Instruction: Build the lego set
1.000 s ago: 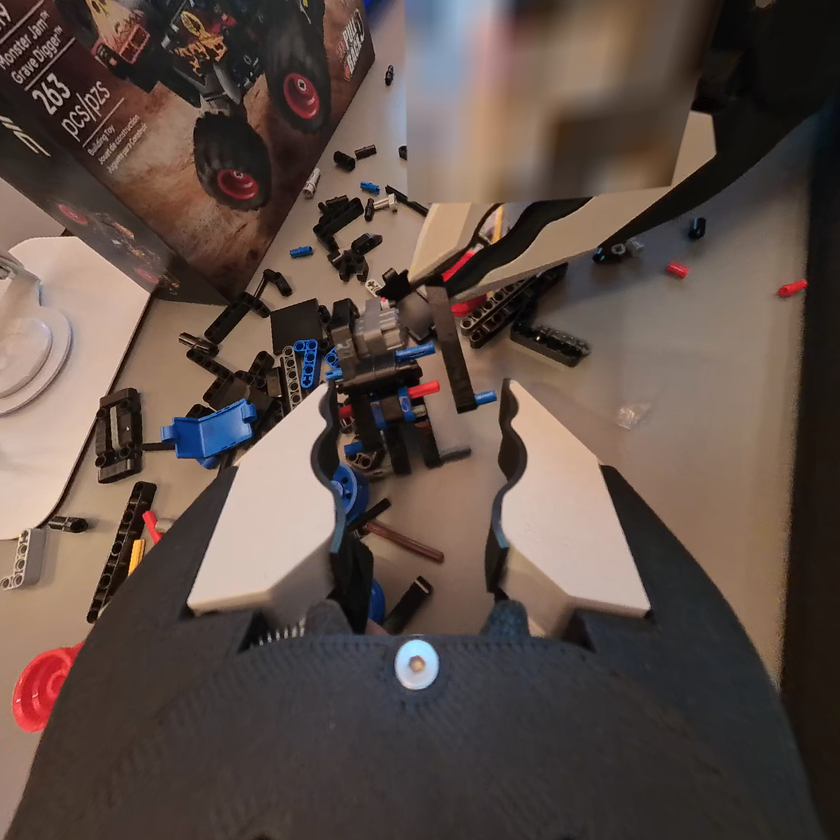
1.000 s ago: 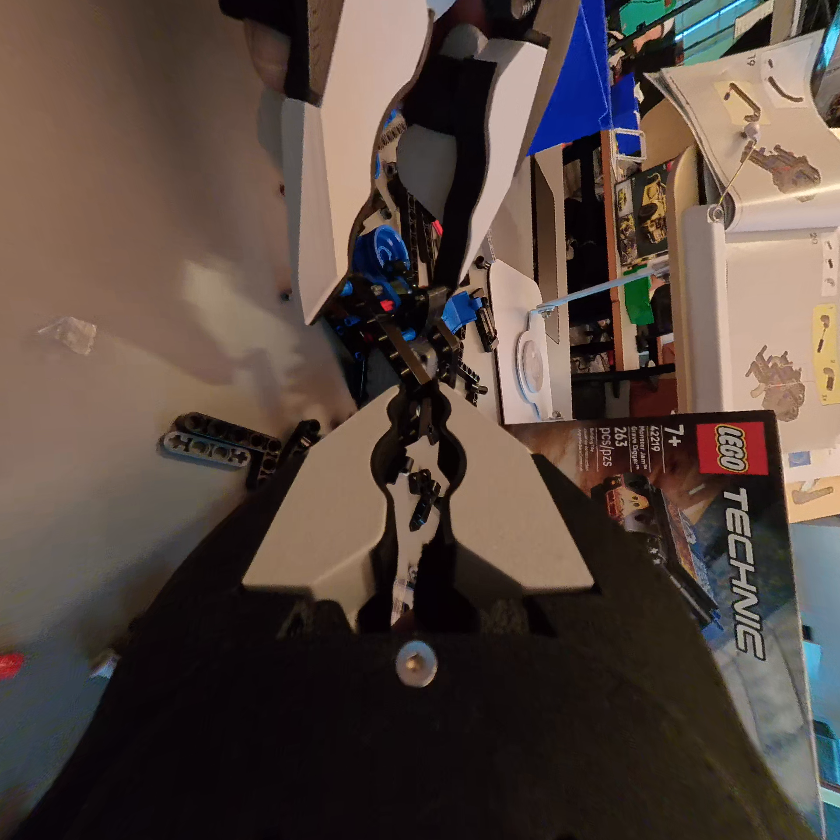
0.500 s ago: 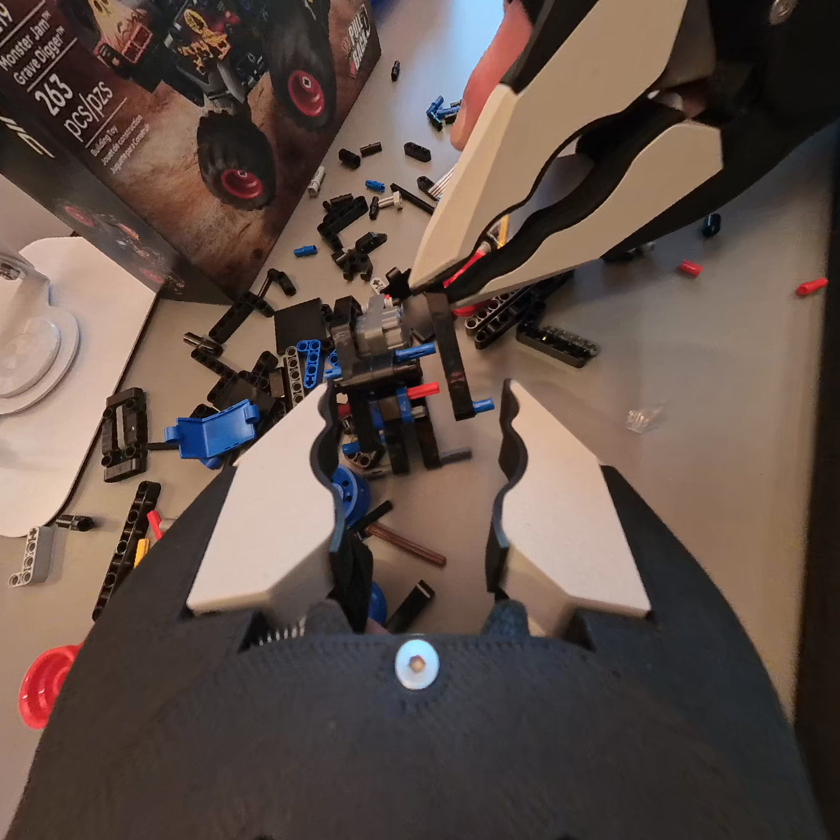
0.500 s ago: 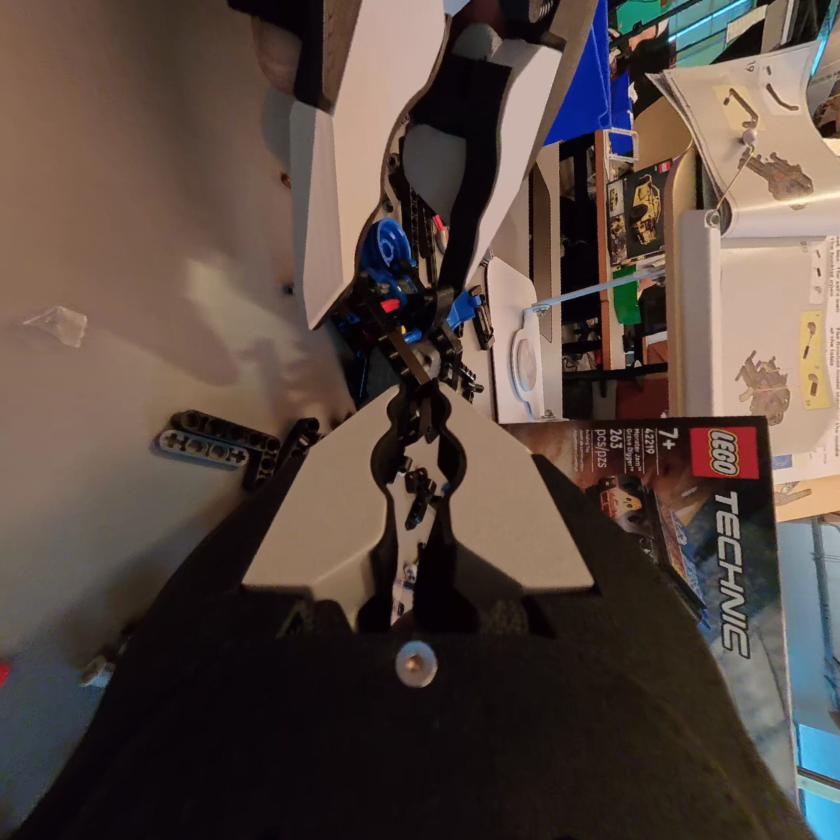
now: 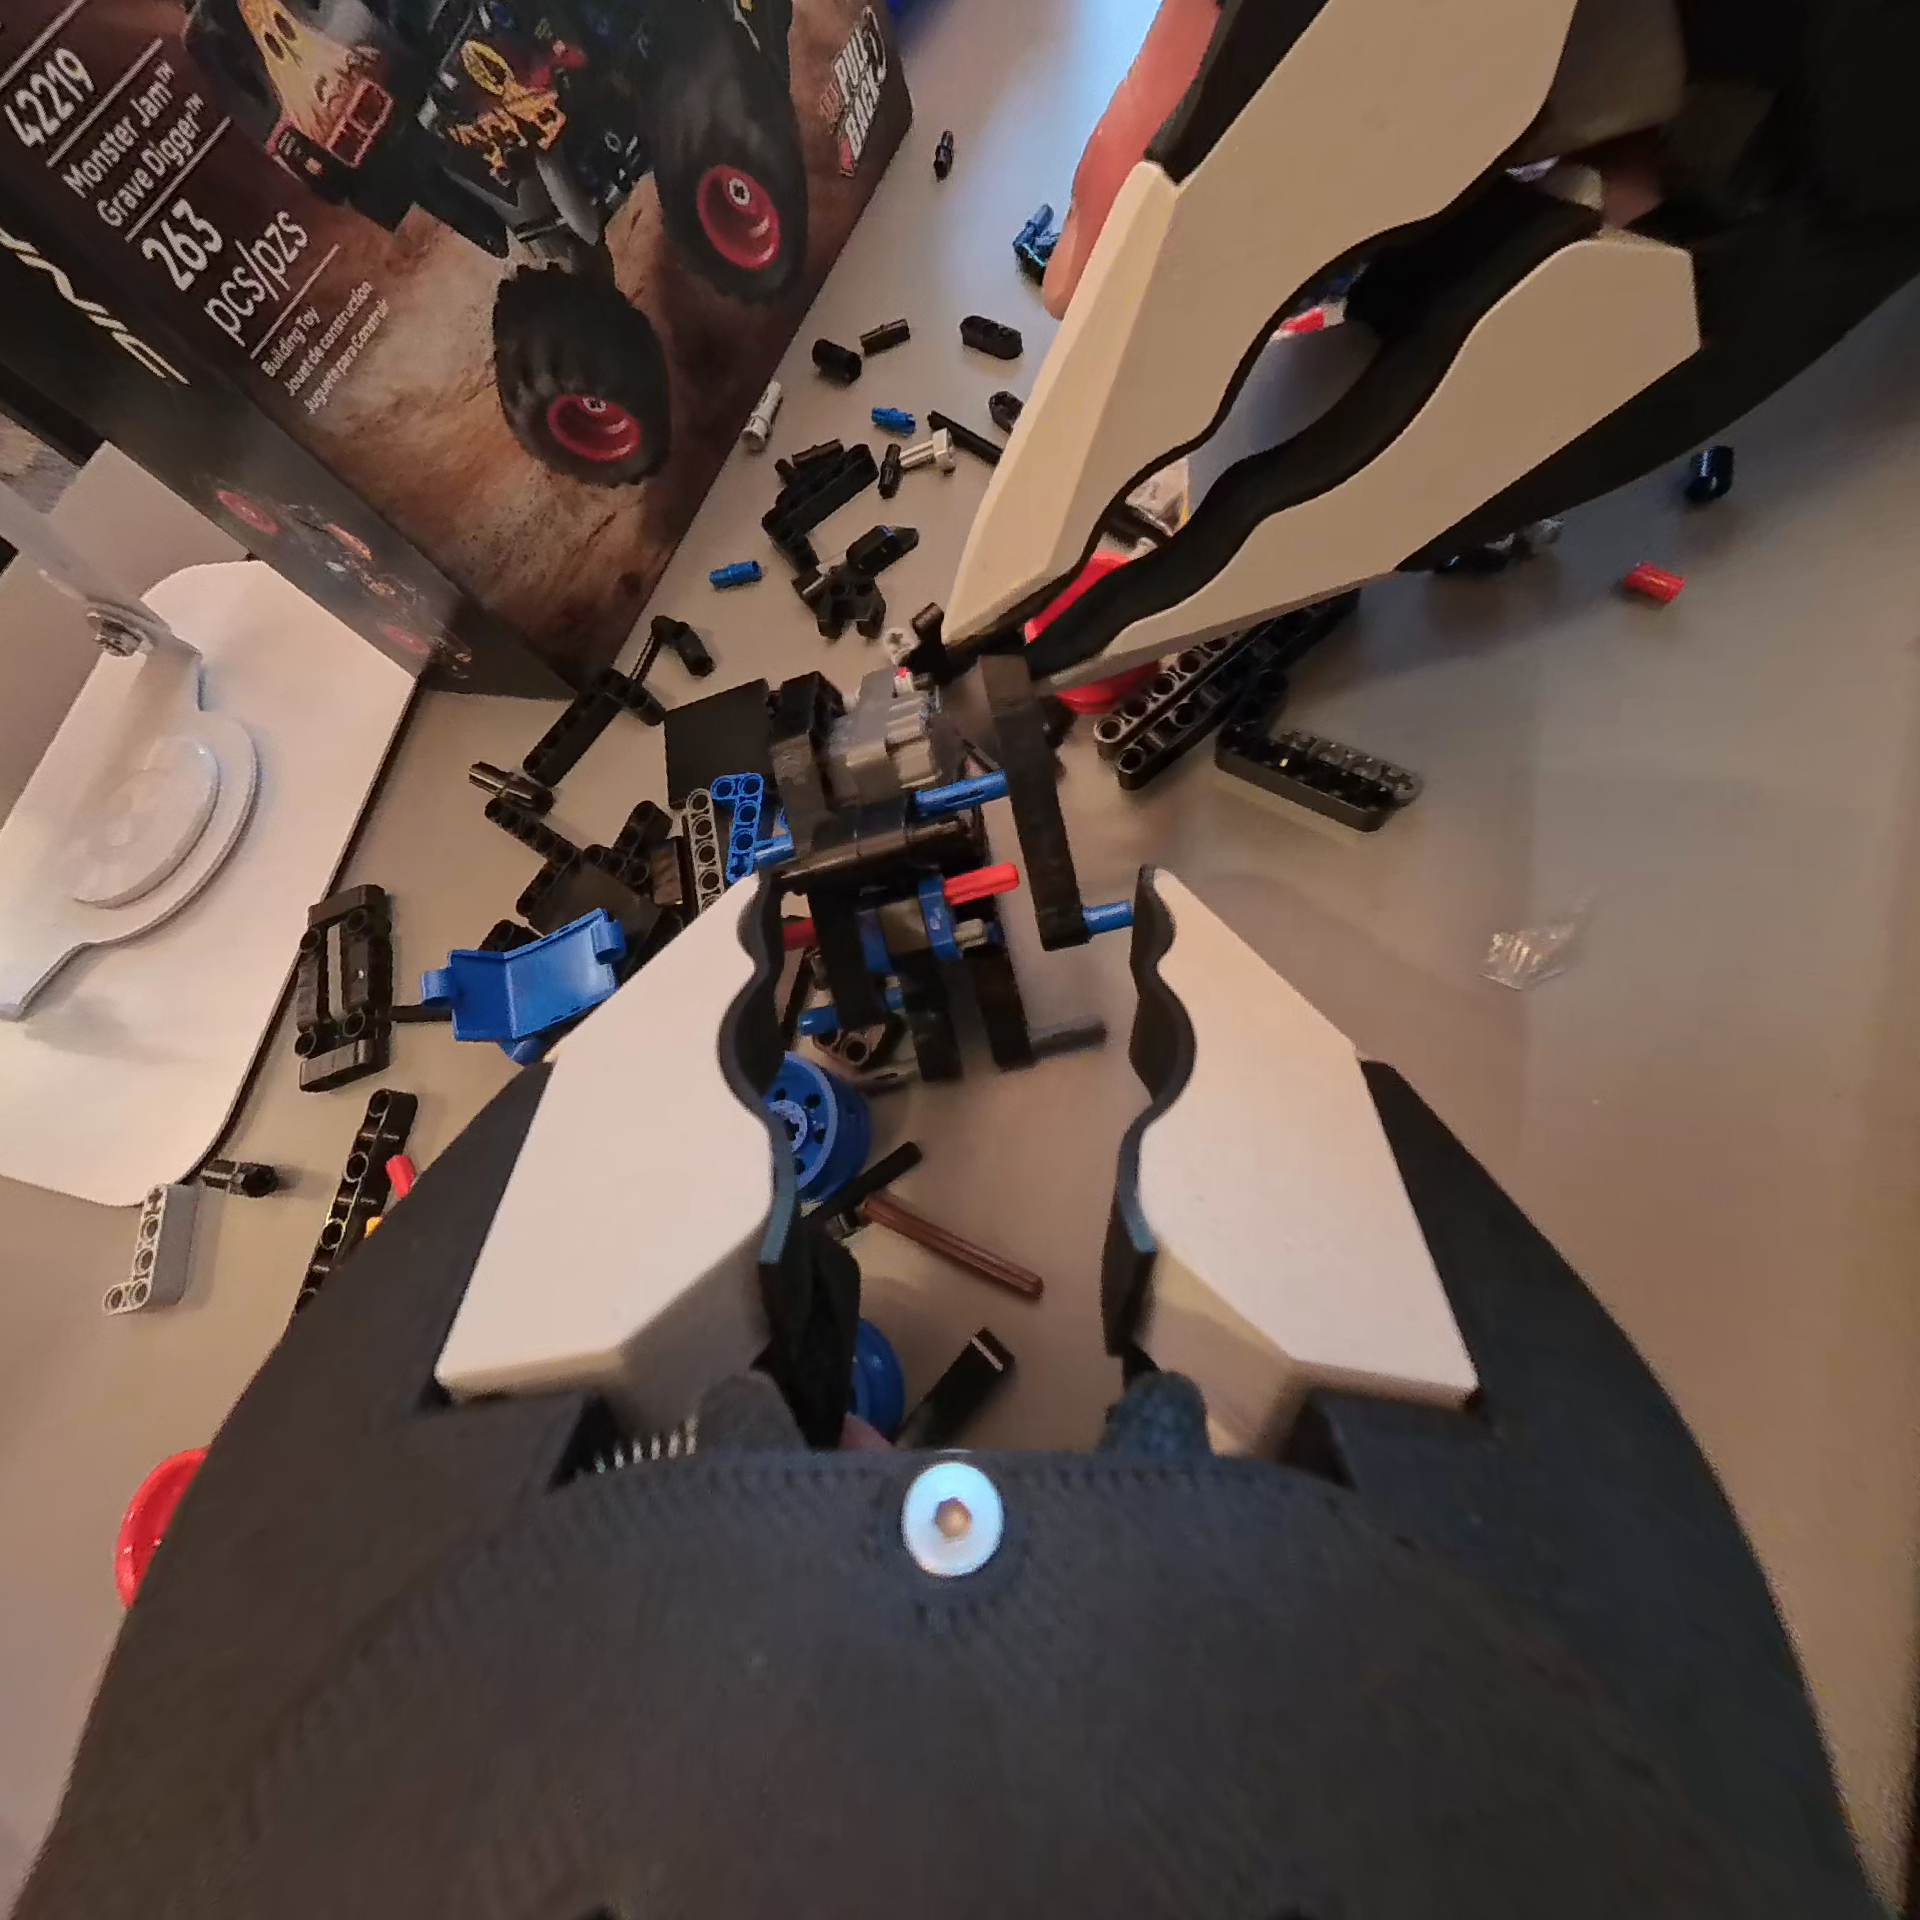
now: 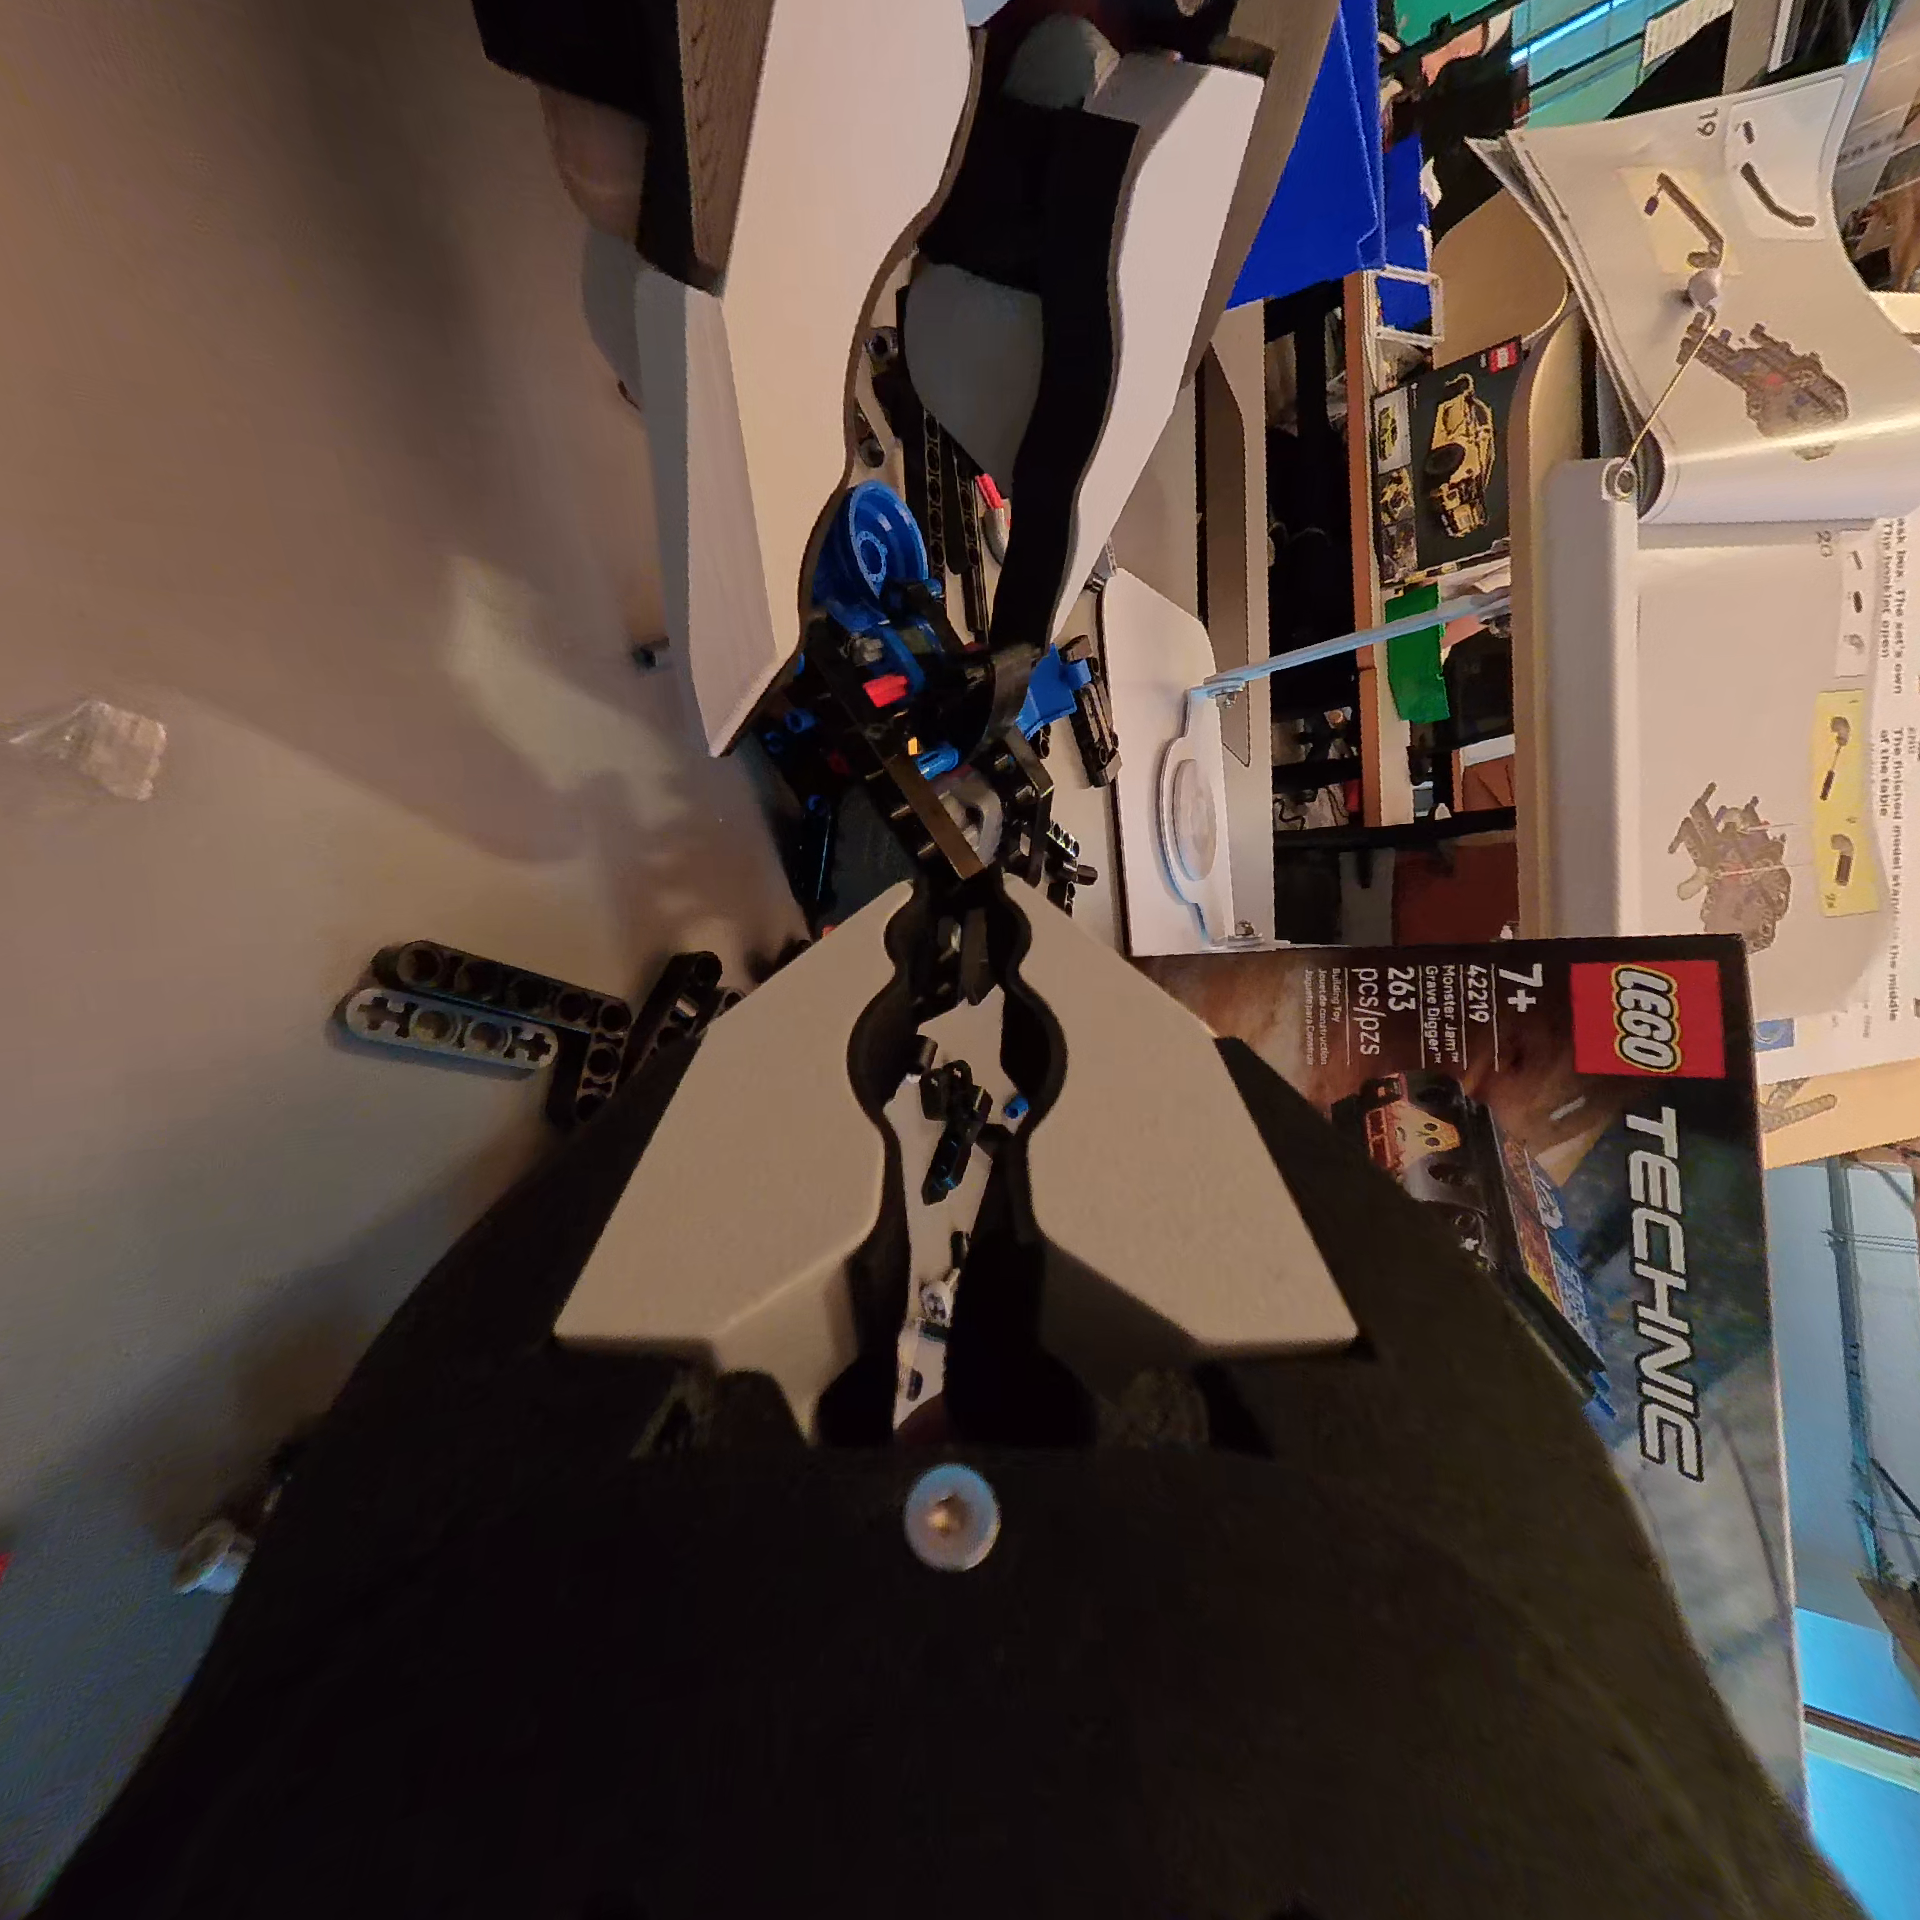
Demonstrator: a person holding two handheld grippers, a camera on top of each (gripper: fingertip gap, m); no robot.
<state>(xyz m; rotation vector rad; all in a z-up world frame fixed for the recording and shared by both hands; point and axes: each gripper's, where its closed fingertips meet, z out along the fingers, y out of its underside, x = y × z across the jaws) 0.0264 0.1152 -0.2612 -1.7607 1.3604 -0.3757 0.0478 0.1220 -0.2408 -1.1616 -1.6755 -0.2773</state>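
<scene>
So this is mid-build, chassis stage I'd say. The half-built black, grey and blue assembly (image 5: 904,831) stands on the desk (image 5: 1558,1039) right in front of the left tongs (image 5: 945,914), whose jaws are spread wide apart with nothing in them. The near end of the assembly sits in that gap, not gripped from what I can see. The right tongs (image 5: 940,649) come in from the far side, closed down on a small black bit at the top back of the assembly, just by the long black beam (image 5: 1029,800) that runs down its right side.

My guess is the next move is pressing that piece home, and the left tongs probably need to close on the frame to steady it first, or the whole thing will skid.

Counts, as far as I can see: one set box (image 5: 416,312), two blue wheel hubs (image 5: 816,1127) under the left tongs, one red hub (image 5: 145,1522) at the left edge, one blue curved panel (image 5: 530,982), one brown axle (image 5: 956,1247). Loose black beams and pins are too many and too jumbled to count properly.
</scene>
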